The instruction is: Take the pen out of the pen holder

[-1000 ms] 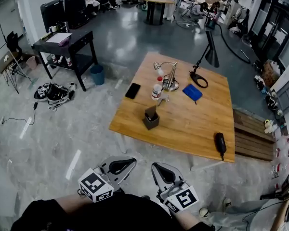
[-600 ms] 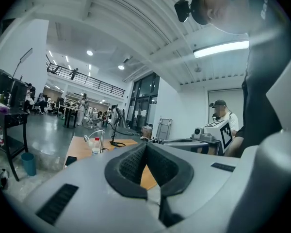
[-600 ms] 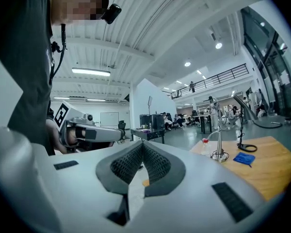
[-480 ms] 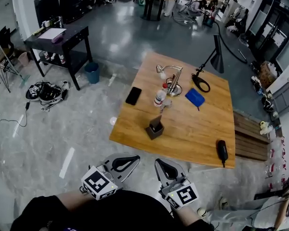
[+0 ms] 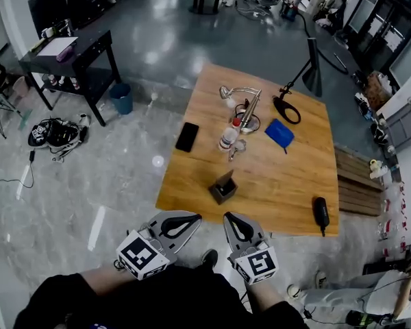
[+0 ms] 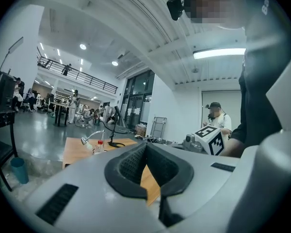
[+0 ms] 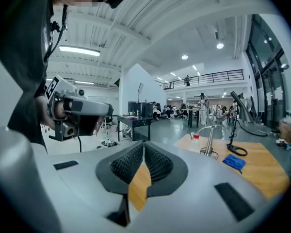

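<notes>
A dark square pen holder (image 5: 223, 187) stands near the front edge of the wooden table (image 5: 288, 177), with a dark pen-like thing leaning in it that is too small to make out. Both grippers are held side by side in front of the table, apart from the holder. My left gripper (image 5: 196, 217) is shut with nothing in it, and its pads meet at the tips in the left gripper view (image 6: 146, 144). My right gripper (image 5: 228, 216) is also shut and empty, as the right gripper view (image 7: 143, 143) shows.
On the table lie a black phone (image 5: 187, 136), a red-capped bottle (image 5: 227, 137), a silver desk lamp (image 5: 243, 108), a blue cloth (image 5: 279, 132), a black lamp (image 5: 308, 74) and a black device (image 5: 320, 211). A black side table (image 5: 68, 53) and a blue bin (image 5: 122, 98) stand at the left.
The person has walked nearer the table, so the pen holder now lies closer to both grippers. Both grippers moved forward and stayed shut.
</notes>
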